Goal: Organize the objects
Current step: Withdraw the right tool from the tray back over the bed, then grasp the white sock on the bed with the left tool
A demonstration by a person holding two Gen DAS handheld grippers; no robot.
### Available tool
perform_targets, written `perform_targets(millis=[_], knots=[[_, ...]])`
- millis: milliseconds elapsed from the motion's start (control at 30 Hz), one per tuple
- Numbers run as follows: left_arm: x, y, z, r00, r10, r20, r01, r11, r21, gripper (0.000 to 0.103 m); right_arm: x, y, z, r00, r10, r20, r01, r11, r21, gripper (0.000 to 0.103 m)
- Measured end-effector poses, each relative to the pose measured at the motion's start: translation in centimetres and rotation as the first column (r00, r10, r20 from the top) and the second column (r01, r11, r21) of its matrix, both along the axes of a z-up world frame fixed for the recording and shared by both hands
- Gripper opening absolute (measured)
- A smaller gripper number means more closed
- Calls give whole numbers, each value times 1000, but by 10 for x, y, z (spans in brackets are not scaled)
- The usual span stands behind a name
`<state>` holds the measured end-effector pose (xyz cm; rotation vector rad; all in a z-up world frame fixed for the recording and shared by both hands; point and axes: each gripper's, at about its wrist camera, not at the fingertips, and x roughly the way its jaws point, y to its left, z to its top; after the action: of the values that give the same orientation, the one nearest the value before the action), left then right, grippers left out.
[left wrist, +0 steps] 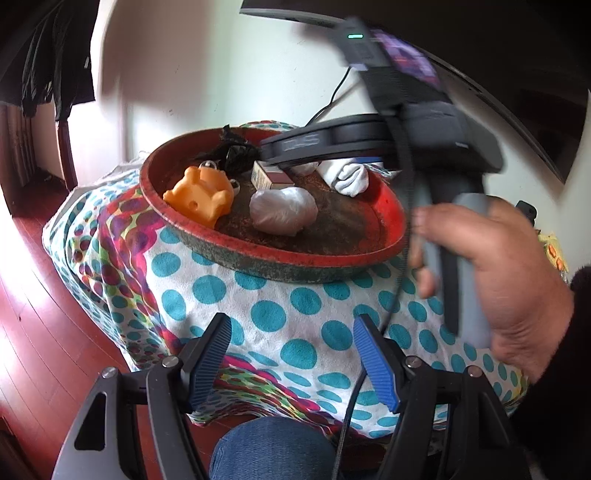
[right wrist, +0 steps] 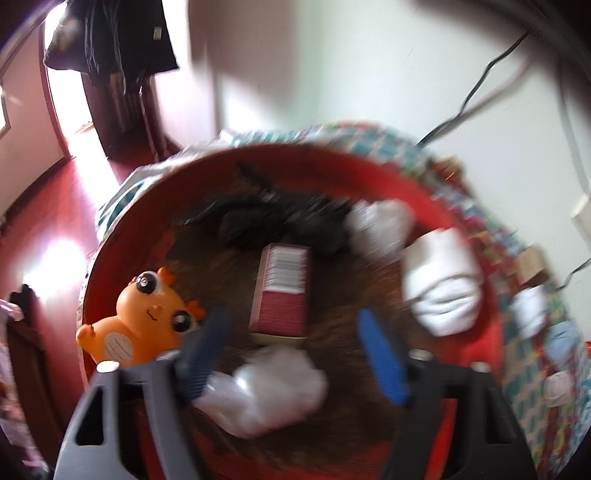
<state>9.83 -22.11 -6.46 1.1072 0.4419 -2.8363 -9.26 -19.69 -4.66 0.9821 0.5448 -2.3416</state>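
Note:
A round red tray stands on a table draped in a dotted cloth. In it lie an orange toy, a white plastic bundle, a red box, a black bag and rolled white cloths. My left gripper hangs open over the cloth in front of the tray, with nothing between its fingers. A hand holds my right gripper over the tray. It is open, with the red box just beyond its fingertips and the plastic bundle under them, untouched.
Red wooden floor lies left of the table. A white wall with black cables is behind it. Dark clothes hang at the far left. A knee in jeans is below the left gripper. Small items lie on the cloth right of the tray.

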Motion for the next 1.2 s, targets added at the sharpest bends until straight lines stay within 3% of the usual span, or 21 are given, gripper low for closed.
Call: perform_targets(millis=[100,133,200,300,367,500,567,700,800,933,1033,1133,1200], knots=[[3,7,6,999,-24,-35,23,999,-42,71,-3,56,21,989,-117,-88,113,993,-39,95],[5,12,9,998,-41,-57,38,998,-59,71,-8,83,25,977,-179,-118,174,983,-52,101],[8,19,15,993,-75,-96,68,995,-78,71,-19,138,27,942,-303,-147,296,953,-66,102],[13,32,21,979,-146,-143,135,987,-83,71,-44,237,12,843,-517,-145,517,855,-43,102],[11,39,22,975,-168,-148,159,985,-74,71,-51,289,2,785,-607,-123,607,793,-44,102],[0,61,22,967,-206,-148,199,978,-61,71,-51,385,-6,673,-737,-58,727,674,-130,103],[-15,77,24,960,-249,-131,242,968,-70,71,-46,413,-7,641,-767,-21,752,633,-184,103],[-49,113,42,938,-318,-135,296,941,-160,71,-46,445,-20,615,-784,84,773,579,-261,103],[-89,139,60,920,-368,-137,337,919,-204,71,-43,452,-21,621,-775,117,765,566,-307,103],[-159,168,75,912,-393,-114,356,900,-252,71,-43,457,-23,608,-780,145,775,544,-323,103],[-220,184,68,919,-393,-19,379,897,-228,71,-41,459,-22,609,-779,150,772,539,-335,103],[-272,189,52,929,-364,71,371,913,-168,71,-44,456,-24,624,-766,154,764,557,-326,103],[-295,188,43,943,-314,106,329,928,-176,71,-45,455,-24,634,-756,161,757,565,-328,103]])
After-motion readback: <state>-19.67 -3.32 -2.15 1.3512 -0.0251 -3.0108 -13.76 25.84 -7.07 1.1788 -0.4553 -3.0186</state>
